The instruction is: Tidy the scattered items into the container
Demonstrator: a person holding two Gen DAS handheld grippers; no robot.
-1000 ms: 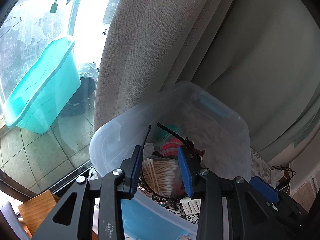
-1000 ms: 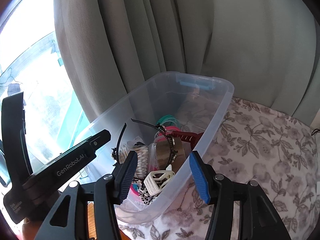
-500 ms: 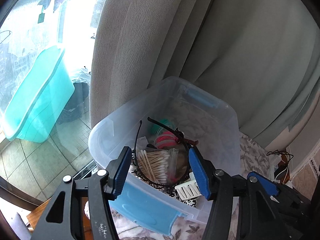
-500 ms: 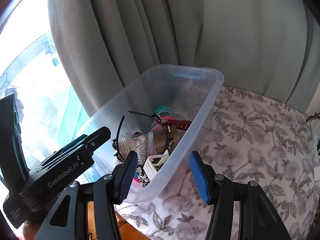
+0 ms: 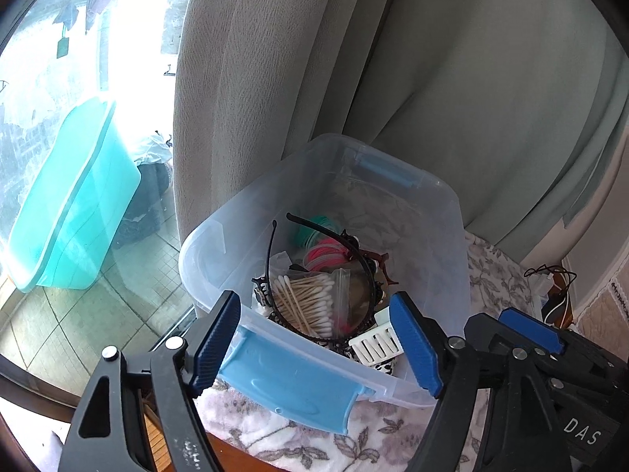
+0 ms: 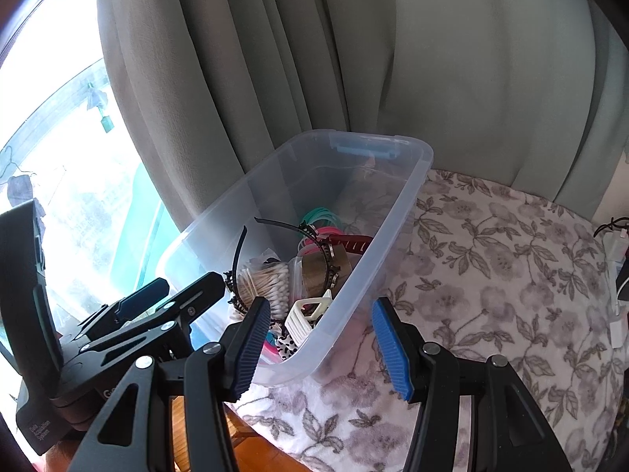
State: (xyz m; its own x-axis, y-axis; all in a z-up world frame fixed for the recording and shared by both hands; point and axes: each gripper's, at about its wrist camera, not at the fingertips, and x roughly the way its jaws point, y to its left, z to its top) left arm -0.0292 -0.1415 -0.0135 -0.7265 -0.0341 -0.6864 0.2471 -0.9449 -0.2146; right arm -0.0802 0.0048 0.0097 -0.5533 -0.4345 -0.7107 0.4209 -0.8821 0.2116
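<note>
**Curtained window corner, clear bin on a floral cloth**

Grey-green curtains hang behind everything, with a bright window to the left. Nearest the lens, the left gripper stands wide apart and empty, its blue pads framing the near end of the clear plastic container without touching it. Between them sits the container's blue latch. The right gripper is likewise spread and holds nothing, hovering over the container's near right corner.

Inside the container, at its near end, lie a bag of cotton swabs, a black headband arching over the pile, a white hair clip, pink hair ties, teal hair ties farther back and a dark red clip. The far half of the container is bare.

Under the container spreads a floral cloth, reaching away to the right, where some cables lie at its far right edge. Outside the glass on the left, a turquoise tub leans on a tiled floor
</note>
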